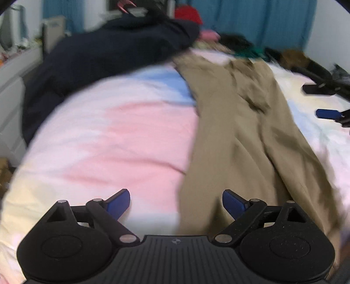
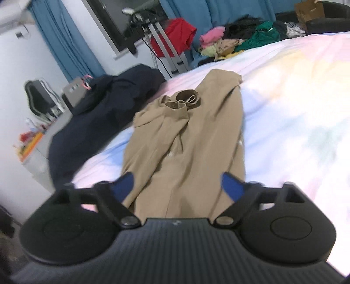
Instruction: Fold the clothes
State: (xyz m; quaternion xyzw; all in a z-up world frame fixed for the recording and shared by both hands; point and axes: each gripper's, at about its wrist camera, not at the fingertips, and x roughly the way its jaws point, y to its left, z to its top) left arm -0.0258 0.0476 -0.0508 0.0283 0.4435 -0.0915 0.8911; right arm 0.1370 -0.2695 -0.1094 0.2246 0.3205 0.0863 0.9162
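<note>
A pair of tan trousers [image 1: 247, 135] lies lengthwise on the pastel bedspread [image 1: 109, 135], rumpled near the waistband. My left gripper [image 1: 176, 203] is open and empty, hovering over the near end of the trousers and the pink part of the bed. In the right wrist view the same trousers [image 2: 188, 139] stretch away from me, waistband bunched at the far end. My right gripper [image 2: 177, 185] is open and empty just above the near end of the trousers. It also shows in the left wrist view [image 1: 328, 102] at the far right edge.
A dark navy garment [image 1: 98, 56] lies heaped on the bed's far left, also in the right wrist view [image 2: 102, 109]. A pile of mixed clothes [image 2: 240, 41] sits at the far end. A red garment [image 2: 175, 35] hangs on a stand. Blue curtains [image 1: 262, 19] behind.
</note>
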